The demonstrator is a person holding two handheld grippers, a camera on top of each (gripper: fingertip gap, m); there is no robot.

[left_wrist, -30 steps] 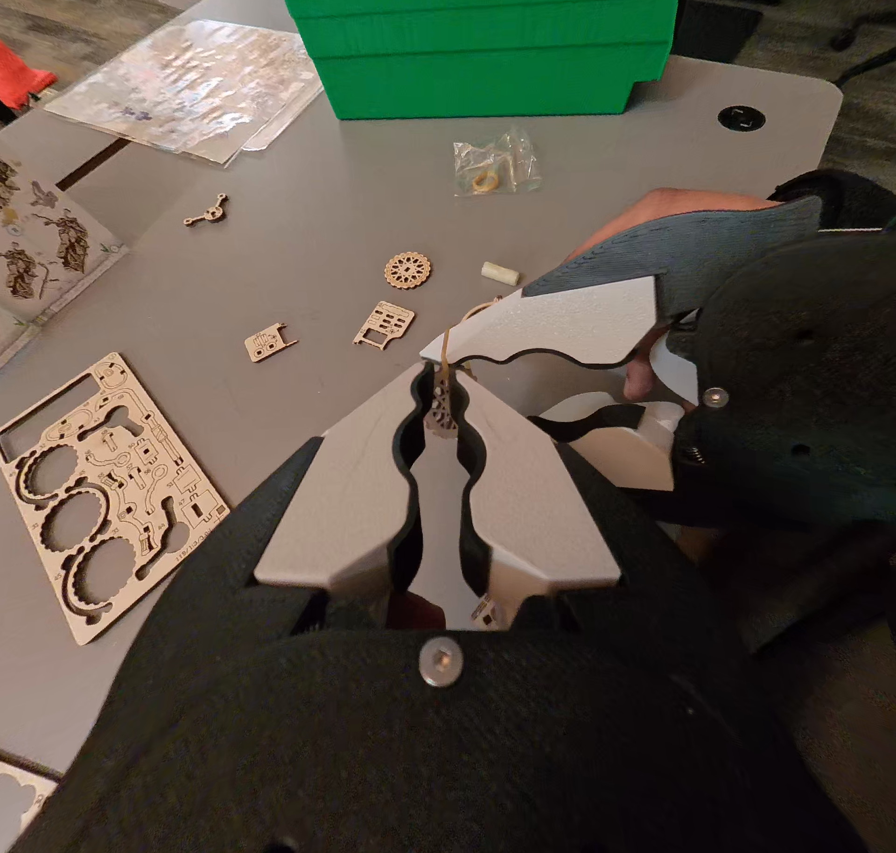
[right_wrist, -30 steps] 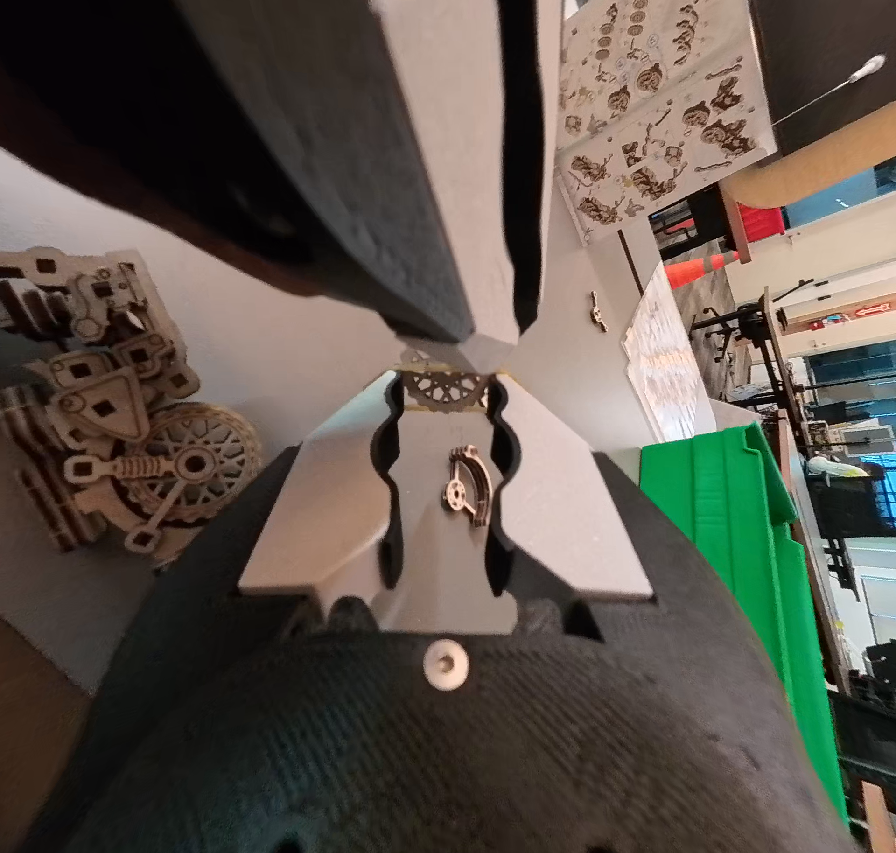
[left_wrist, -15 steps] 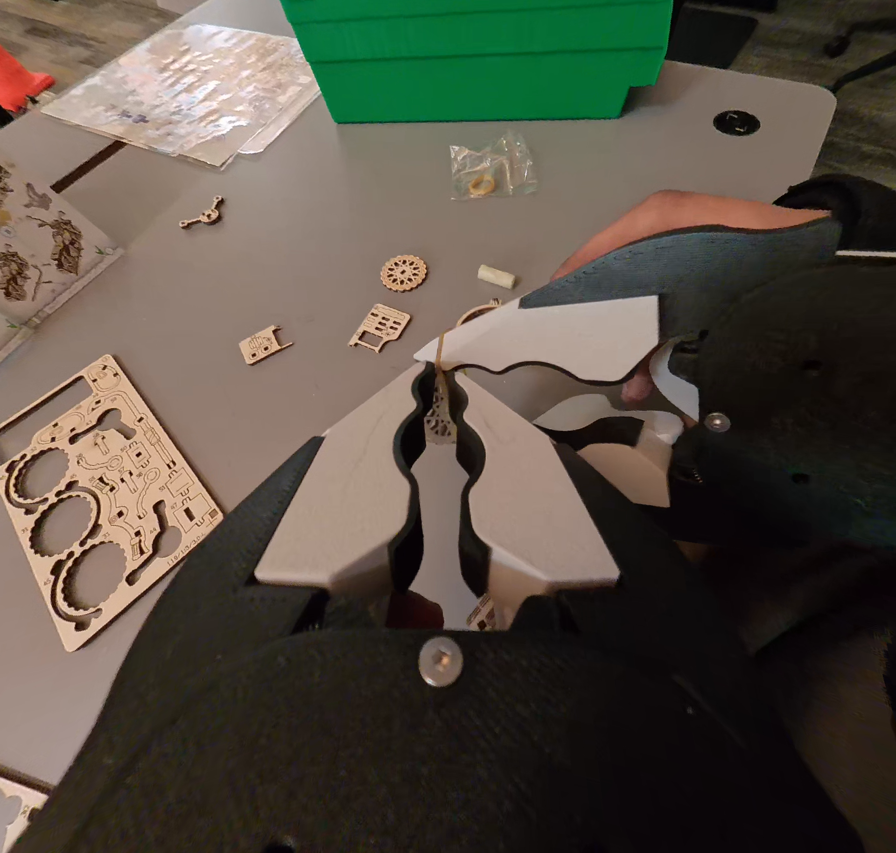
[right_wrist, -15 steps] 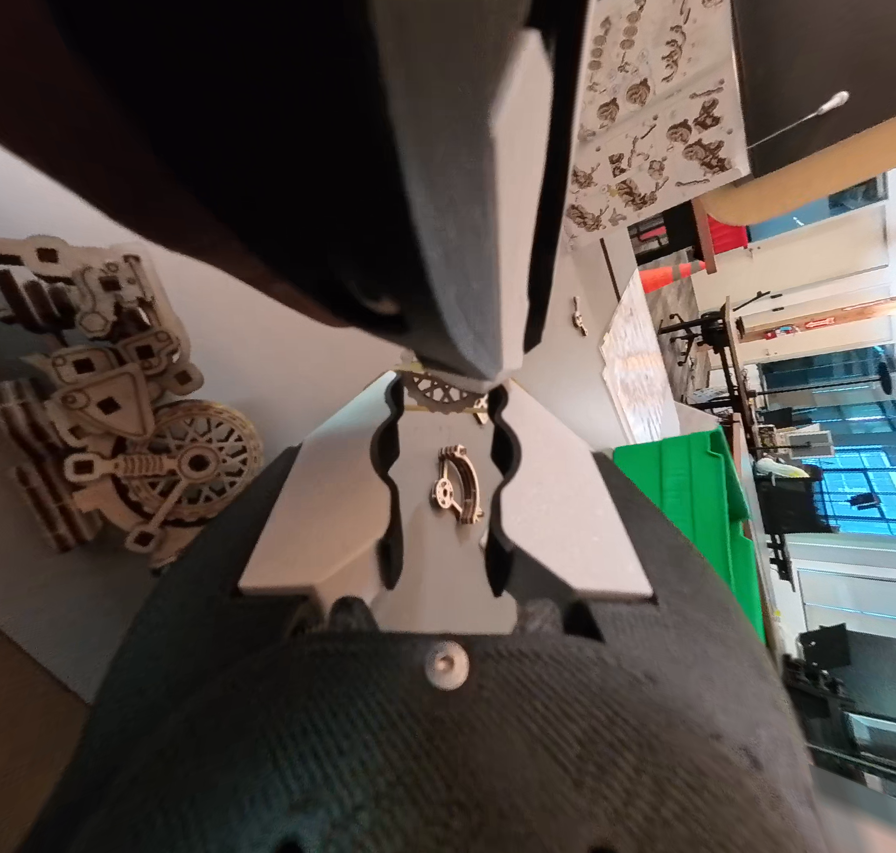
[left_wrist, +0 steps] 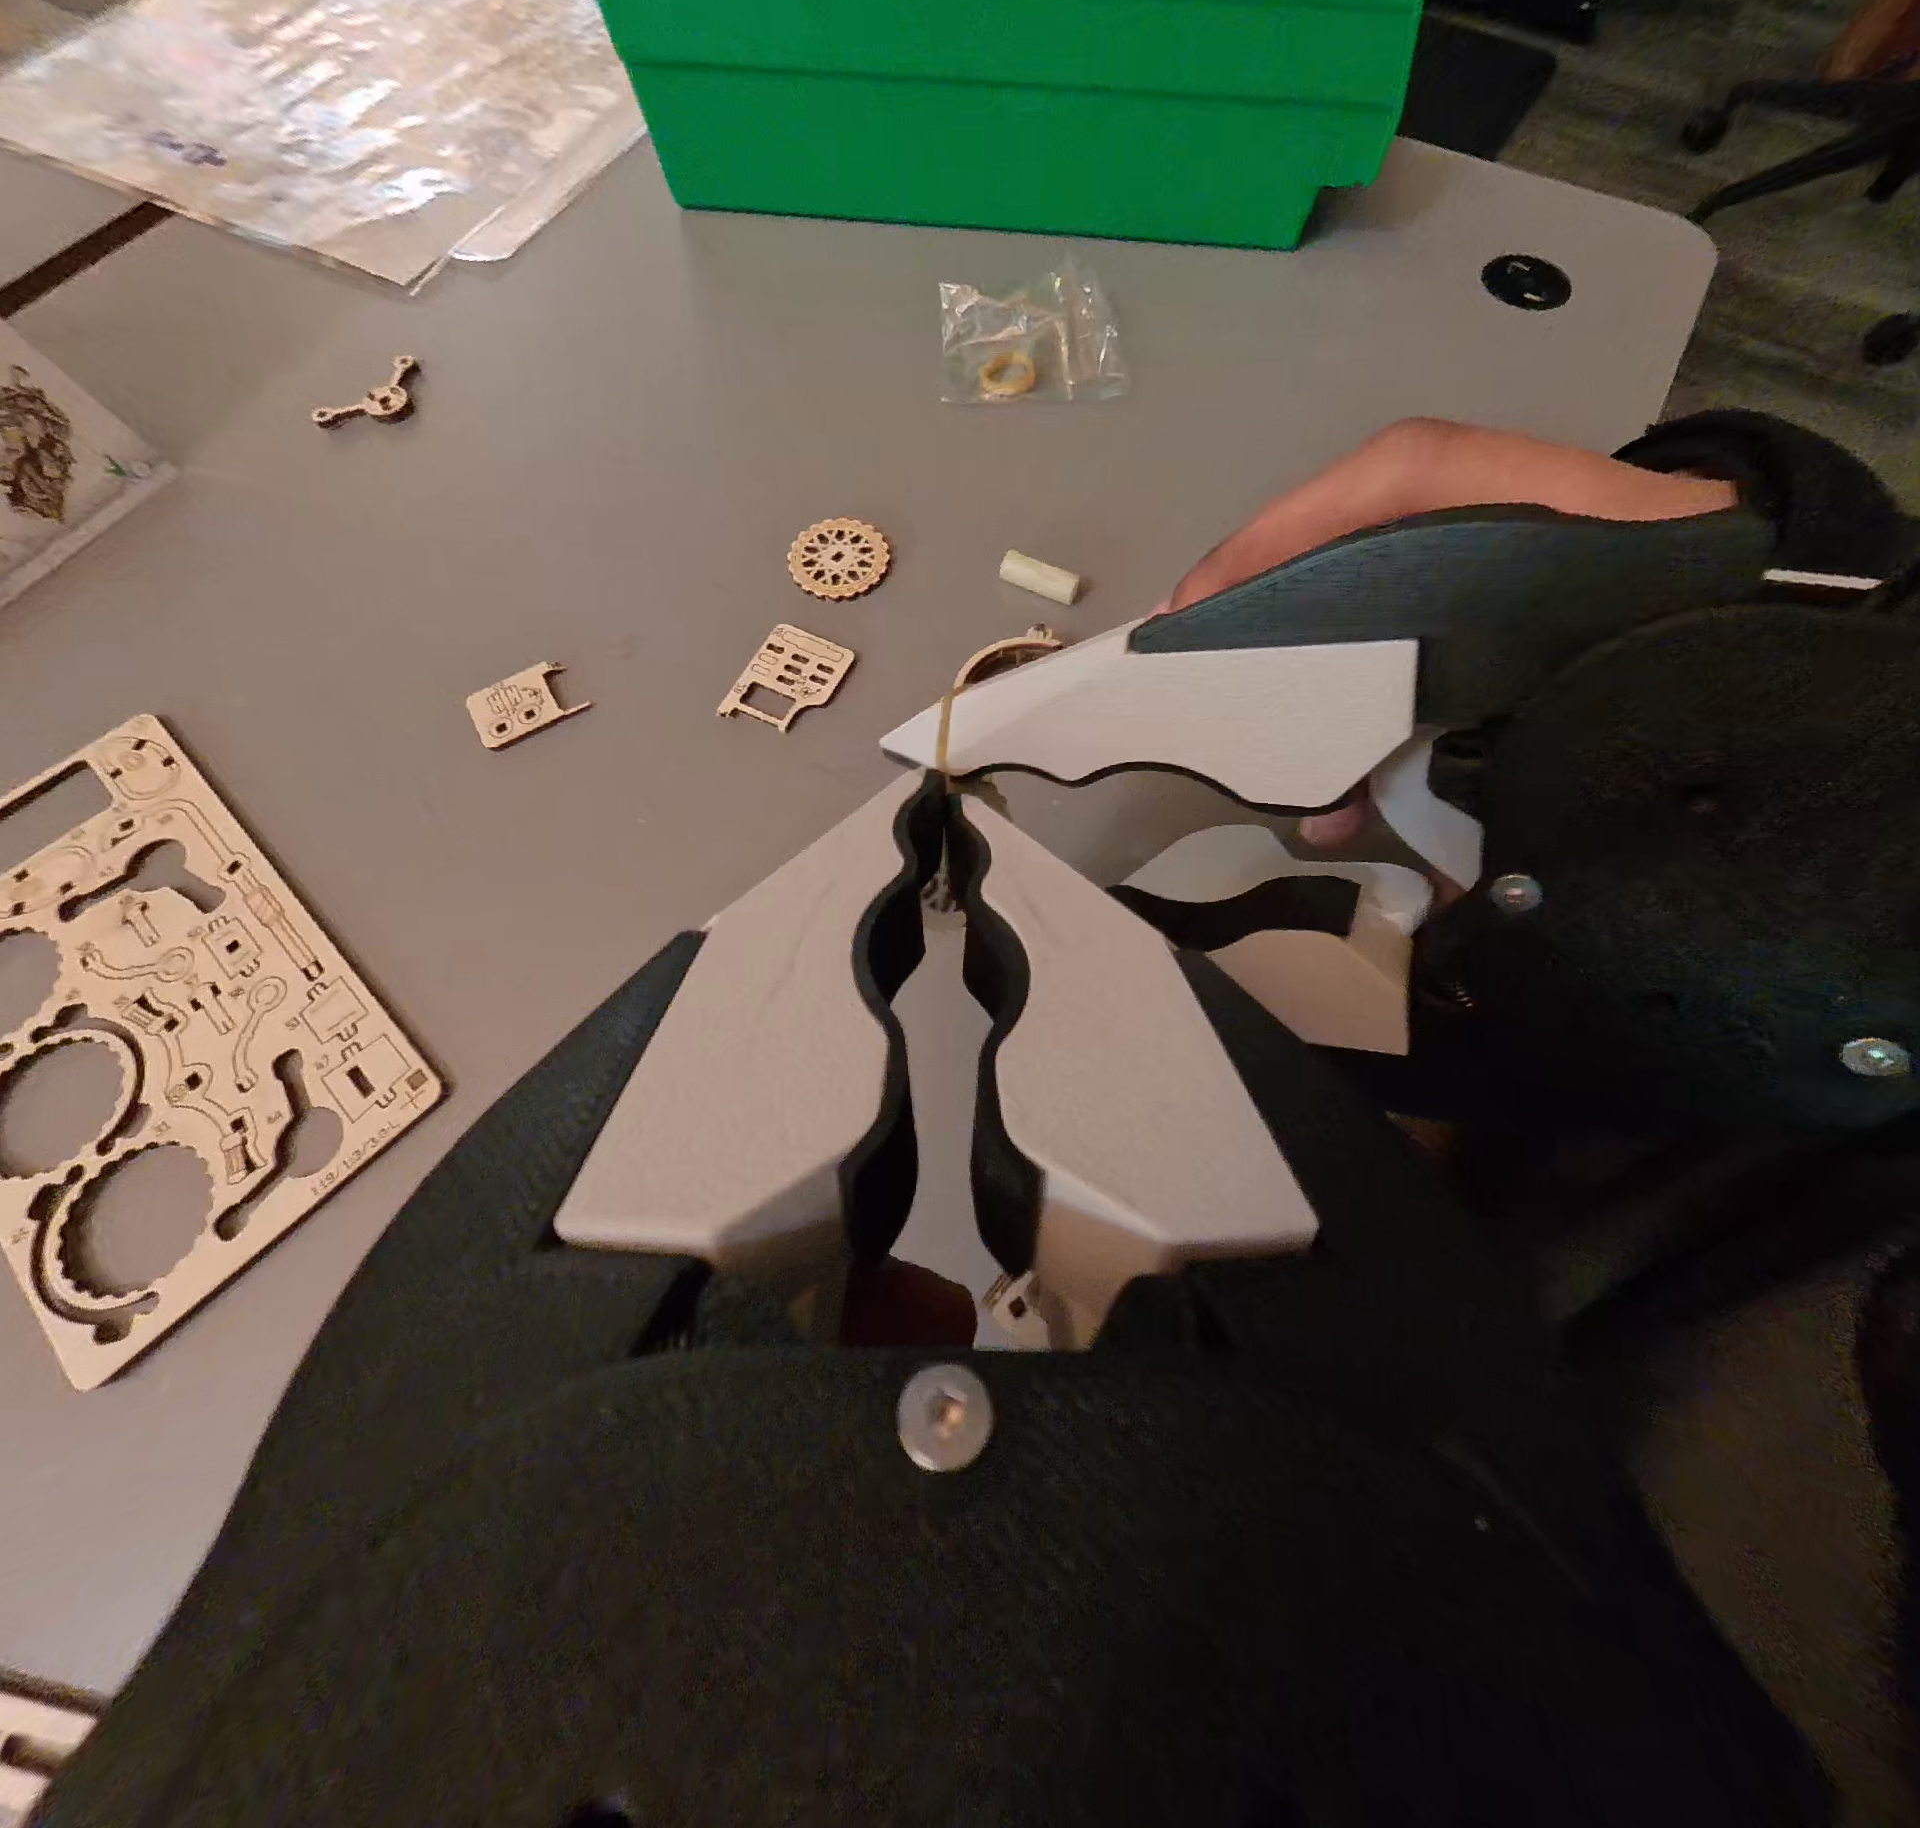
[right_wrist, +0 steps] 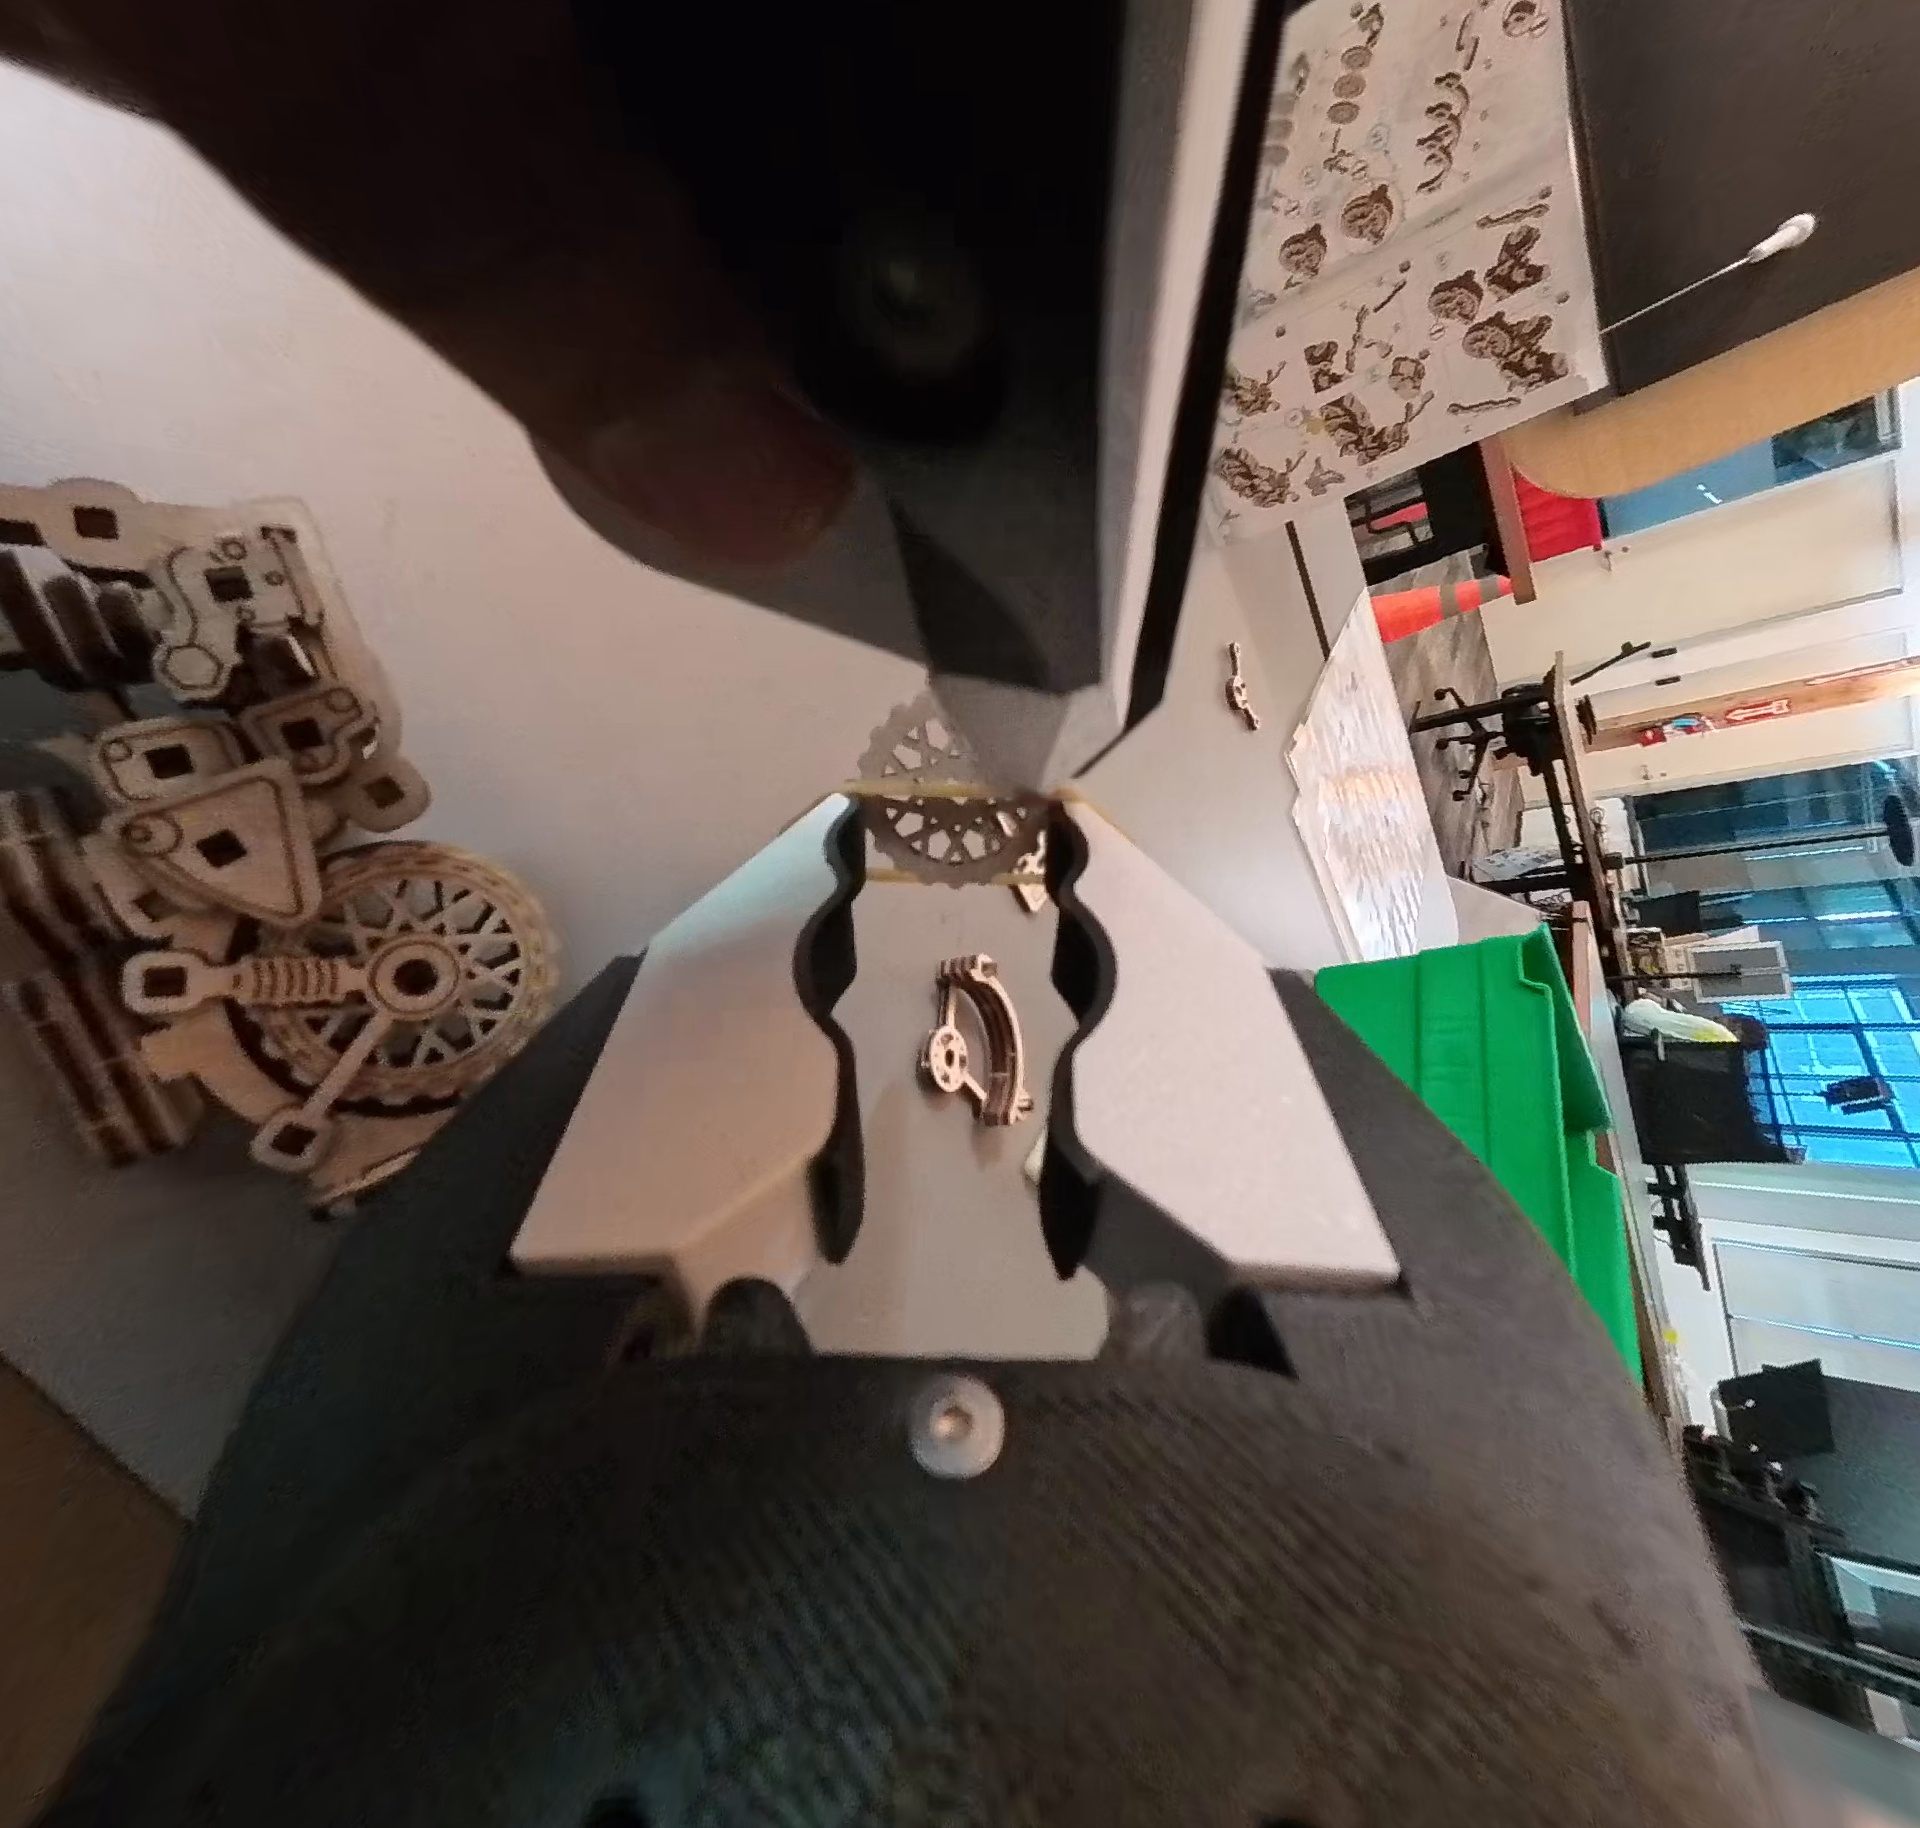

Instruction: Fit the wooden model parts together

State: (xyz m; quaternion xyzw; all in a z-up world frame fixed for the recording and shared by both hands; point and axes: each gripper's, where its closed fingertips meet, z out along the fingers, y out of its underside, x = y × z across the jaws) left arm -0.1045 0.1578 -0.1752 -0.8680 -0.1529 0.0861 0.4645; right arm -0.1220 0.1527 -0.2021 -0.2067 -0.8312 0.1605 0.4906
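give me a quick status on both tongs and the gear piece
Left tongs shut on gear wheel. Right tongs open, stretching a rubber band around the wheel. Other loose parts lie clear on grey table.

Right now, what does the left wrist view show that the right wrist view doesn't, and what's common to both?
Only the left wrist view shows the punched-out wooden sheet, a loose gear, two small flat cut-outs, a clear bag and a small cylinder.

Only the right wrist view shows the part-built wooden model, a curved wooden piece on the table and the gear face.

Both show the left gripper pinching that gear edge-on, the right gripper stretching a rubber band around it, the green bin and the three-lobed piece.
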